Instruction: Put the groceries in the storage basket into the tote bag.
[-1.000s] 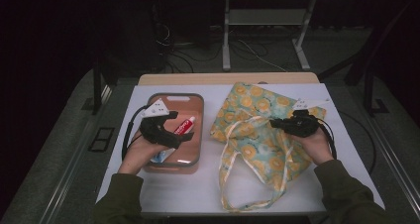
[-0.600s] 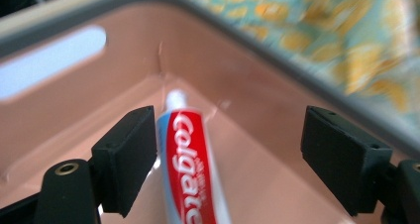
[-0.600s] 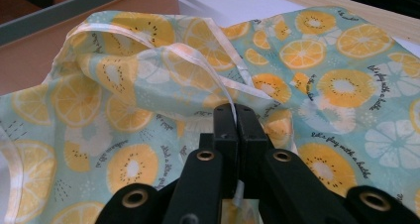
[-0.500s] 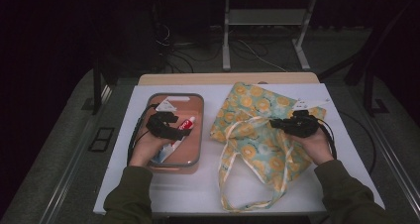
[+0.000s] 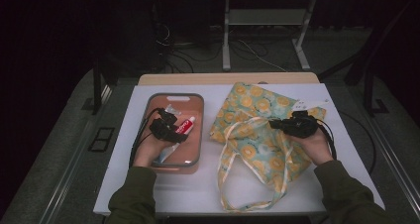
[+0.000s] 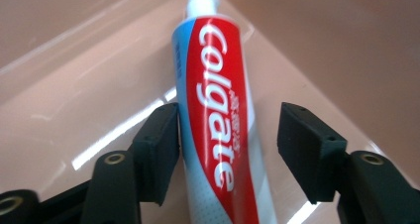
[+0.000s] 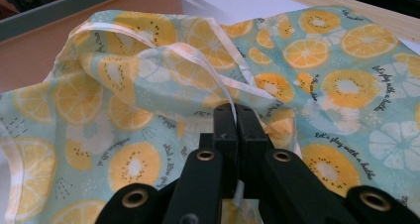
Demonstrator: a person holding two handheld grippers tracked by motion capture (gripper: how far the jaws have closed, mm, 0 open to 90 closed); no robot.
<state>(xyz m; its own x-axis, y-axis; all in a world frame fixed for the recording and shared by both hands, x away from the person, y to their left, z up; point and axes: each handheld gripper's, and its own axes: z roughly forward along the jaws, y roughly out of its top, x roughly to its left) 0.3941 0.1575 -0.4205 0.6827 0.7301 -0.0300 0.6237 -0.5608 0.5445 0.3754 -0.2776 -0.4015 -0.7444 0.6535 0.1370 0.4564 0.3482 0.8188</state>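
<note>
White table (image 5: 307, 189) on grey carpet (image 5: 59, 174)

1. Toothpaste tube (image 6: 218, 130), centre of the left gripper view: brand name "Colgate" in large white letters on a red band, running lengthwise along the tube. Small white characters beside the name and small blue print along the tube's left edge are too small to read.
2. Fruit-print cloth bag (image 7: 341, 85), right half of the right gripper view: repeated small black script among the fruit slices, partly legible as "let's play with a..."; the last word is unclear.
</note>
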